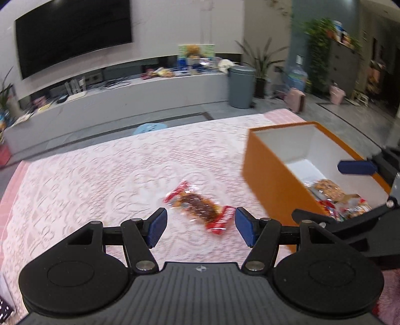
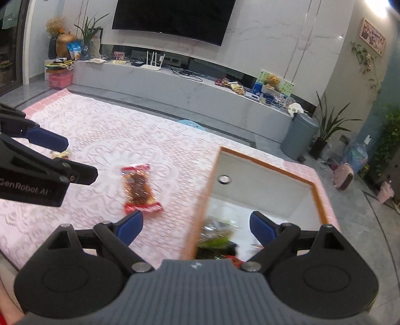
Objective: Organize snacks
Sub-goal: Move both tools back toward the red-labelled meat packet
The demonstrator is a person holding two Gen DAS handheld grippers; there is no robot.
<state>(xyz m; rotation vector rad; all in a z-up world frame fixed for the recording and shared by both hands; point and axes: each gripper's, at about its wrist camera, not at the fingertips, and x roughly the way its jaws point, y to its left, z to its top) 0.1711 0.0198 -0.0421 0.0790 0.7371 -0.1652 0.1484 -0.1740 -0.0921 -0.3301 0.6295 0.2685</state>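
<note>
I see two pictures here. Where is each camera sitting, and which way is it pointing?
Left wrist view: sits on the left hand-held gripper, looking forward and down at a red snack packet on the pink tablecloth; its own open blue pads show, and the right hand-held gripper over the orange box.
Right wrist view: sits on the right hand-held gripper, above the orange box's near edge; the left hand-held gripper enters at left.
Shared: packet, box, tablecloth, television, grey bin.
</note>
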